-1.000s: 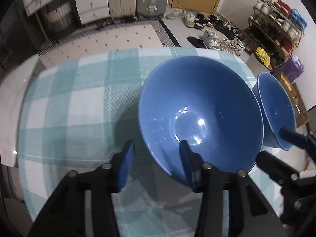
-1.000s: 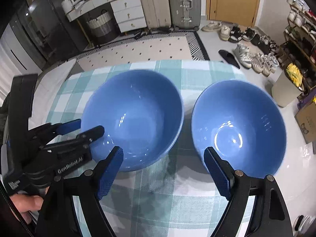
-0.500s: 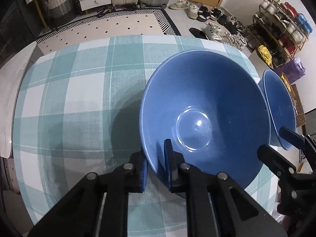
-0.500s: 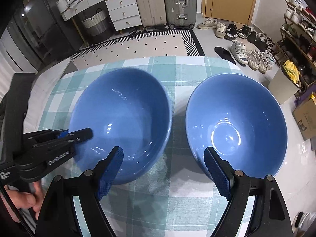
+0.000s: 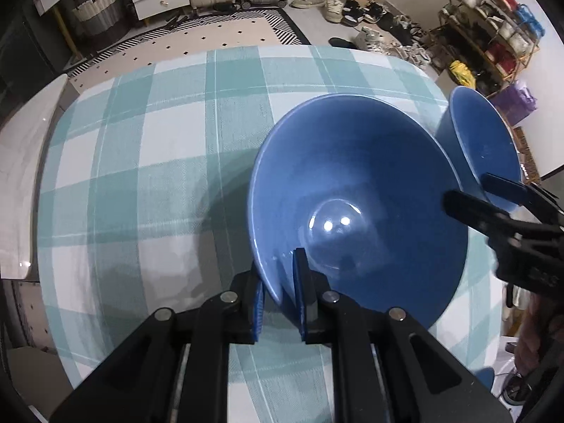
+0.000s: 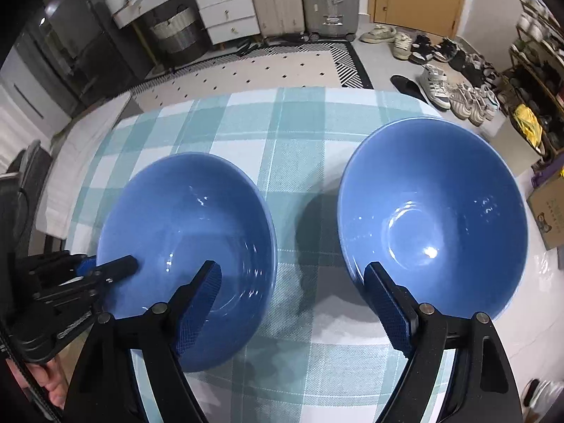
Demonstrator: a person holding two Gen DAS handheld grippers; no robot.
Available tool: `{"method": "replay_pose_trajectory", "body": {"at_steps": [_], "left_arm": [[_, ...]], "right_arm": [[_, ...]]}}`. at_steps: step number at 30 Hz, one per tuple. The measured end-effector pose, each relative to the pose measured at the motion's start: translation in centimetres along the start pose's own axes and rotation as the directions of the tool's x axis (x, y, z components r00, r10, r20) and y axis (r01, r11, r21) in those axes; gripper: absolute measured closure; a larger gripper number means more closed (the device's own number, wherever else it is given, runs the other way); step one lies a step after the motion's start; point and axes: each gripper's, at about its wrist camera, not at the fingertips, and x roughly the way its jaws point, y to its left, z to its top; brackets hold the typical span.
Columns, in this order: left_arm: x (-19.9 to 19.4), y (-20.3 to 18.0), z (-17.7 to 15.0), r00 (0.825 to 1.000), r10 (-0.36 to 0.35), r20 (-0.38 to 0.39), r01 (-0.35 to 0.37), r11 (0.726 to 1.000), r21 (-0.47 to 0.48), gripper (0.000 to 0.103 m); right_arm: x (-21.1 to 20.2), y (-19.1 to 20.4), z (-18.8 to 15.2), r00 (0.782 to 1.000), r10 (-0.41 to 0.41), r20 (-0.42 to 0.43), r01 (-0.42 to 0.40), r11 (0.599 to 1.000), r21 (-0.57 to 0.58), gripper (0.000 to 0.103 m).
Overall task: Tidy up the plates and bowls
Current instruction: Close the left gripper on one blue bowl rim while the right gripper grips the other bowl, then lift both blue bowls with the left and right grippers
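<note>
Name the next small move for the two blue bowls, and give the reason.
Probably lift the left bowl and carry it over the right bowl to nest it. The left gripper is already shut on its near rim, the right gripper hangs open holding nothing, and both bowls sit side by side, apart, on the checked tablecloth.

Left bowl [image 5: 356, 190]: near rim and outer wall hidden behind the left gripper [image 5: 278, 296]. Second bowl [image 5: 483, 141]: lower part covered by the right gripper [image 5: 493, 197]. Hand [image 6: 49, 384] cut off at frame edge. Tabletop [image 6: 299, 134] near side hidden by gripper bodies.
</note>
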Motion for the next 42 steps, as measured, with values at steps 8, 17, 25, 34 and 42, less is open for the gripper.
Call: {"method": "replay_pose_trajectory", "body": {"at_steps": [8,17,25,34,42], "left_arm": [[-0.2,0.1,-0.8,1.000,0.004,-0.008,-0.004,1.000,0.012,0.091],[0.0,0.3,-0.9,1.000,0.005,-0.011,-0.005,1.000,0.012,0.091],[0.1,0.5,-1.1,1.000,0.006,-0.016,-0.006,1.000,0.011,0.090],[0.2,0.4,-1.1,1.000,0.012,-0.018,-0.012,1.000,0.013,0.090],[0.0,0.3,-1.2,1.000,0.017,-0.016,-0.017,1.000,0.010,0.090]], "right_arm": [[1.3,1.3,-0.3,0.999,0.012,-0.053,-0.014,1.000,-0.027,0.037],[1.0,1.8,-0.6,0.999,-0.009,-0.044,0.006,0.998,-0.059,0.039],[0.4,1.5,-0.6,1.000,-0.012,-0.026,0.010,0.998,-0.059,0.039],[-0.6,1.0,-0.4,1.000,-0.017,0.012,0.018,0.999,-0.047,0.039],[-1.0,0.2,-0.6,1.000,-0.006,0.030,0.006,1.000,-0.016,0.039]]}}
